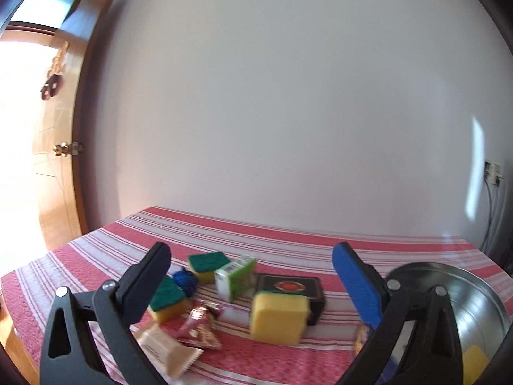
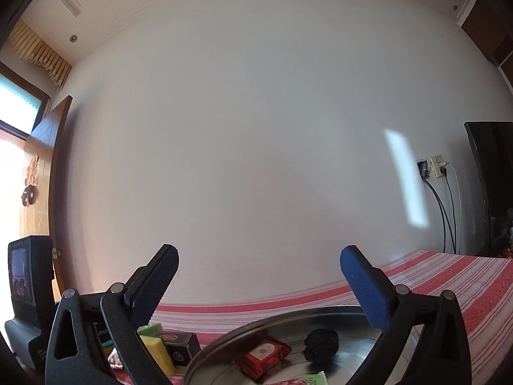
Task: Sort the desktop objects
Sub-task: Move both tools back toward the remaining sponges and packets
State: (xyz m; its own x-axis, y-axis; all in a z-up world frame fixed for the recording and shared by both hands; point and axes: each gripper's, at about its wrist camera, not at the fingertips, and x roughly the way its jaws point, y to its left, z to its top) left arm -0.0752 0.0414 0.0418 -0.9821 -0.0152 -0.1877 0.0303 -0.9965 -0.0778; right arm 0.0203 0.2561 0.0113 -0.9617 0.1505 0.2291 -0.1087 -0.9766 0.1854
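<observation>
Left wrist shows our left gripper (image 1: 251, 264) released over a yellow sponge (image 1: 278, 317); right gripper (image 2: 259, 264) released too. We'd square up before closing.

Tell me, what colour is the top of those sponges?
Green on top of the yellow sponges, clearest in the left wrist view.

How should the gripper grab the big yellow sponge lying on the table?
Grip the yellow sponge across its two flat side faces, coming in from the front, where the open left gripper already faces it. It is a soft squarish block, with a dark box close behind, so the sides look freest.
</observation>
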